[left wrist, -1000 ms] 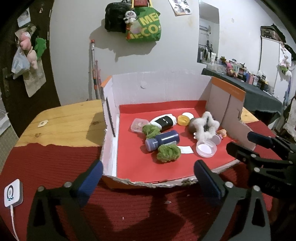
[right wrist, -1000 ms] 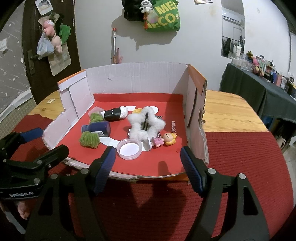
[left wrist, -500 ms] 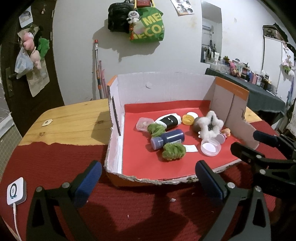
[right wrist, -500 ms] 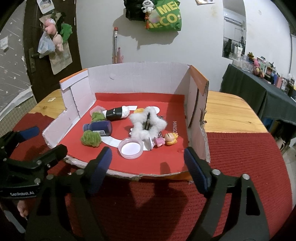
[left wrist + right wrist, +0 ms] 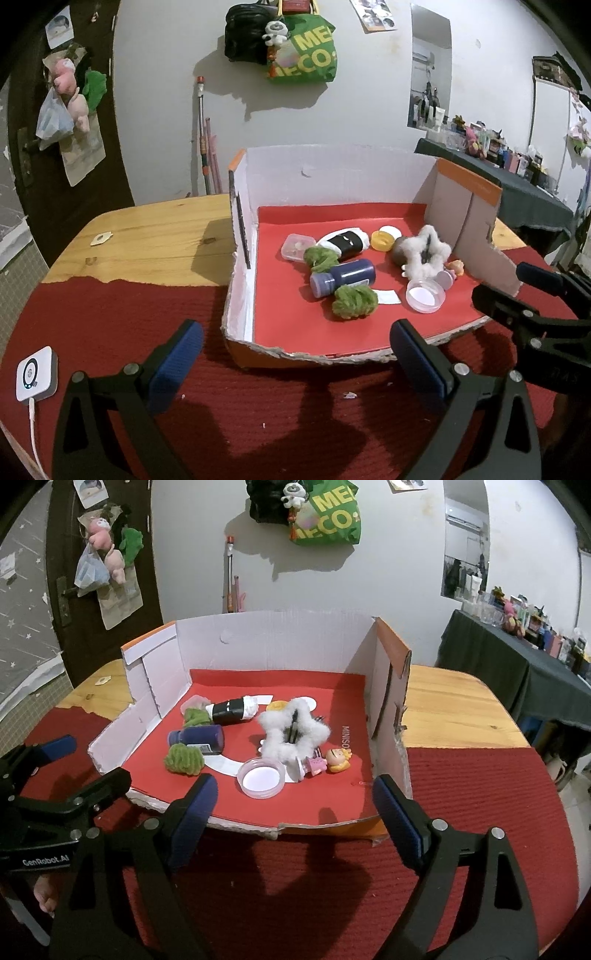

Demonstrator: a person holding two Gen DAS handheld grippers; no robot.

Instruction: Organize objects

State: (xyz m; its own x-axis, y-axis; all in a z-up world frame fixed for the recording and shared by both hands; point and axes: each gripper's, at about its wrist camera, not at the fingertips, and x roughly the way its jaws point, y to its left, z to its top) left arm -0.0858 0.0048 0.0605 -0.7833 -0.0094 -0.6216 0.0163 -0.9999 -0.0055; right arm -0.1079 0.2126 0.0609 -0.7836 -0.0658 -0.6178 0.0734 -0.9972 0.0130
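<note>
Tongs first: my left tongs [image 5: 295, 354] and my right tongs [image 5: 291, 805] both stand spread wide with nothing between their blue pads, hanging over the red mat [image 5: 480, 812] just short of the torn front edge of the cardboard box [image 5: 273, 642]. I judge I hold them side by side there because that low open side gives a way in to the clutter. Everything to be sorted lies inside on the box's red floor, bunched near the middle: a dark blue bottle [image 5: 345, 277] on its side, touching a green fuzzy tuft [image 5: 354, 301] in front and another green tuft [image 5: 320, 257] behind; a black-and-white tube [image 5: 345, 242] lying flat; a small clear tub [image 5: 296, 246]; a yellow lid [image 5: 382, 240]; a white fluffy star [image 5: 297, 733]; a round clear lid [image 5: 261, 777]; and a little doll [image 5: 332, 762] lying just beside it. Whether this heap is sorted or waiting, I cannot tell. Box and mat rest on the wooden bench [image 5: 147, 236].
</note>
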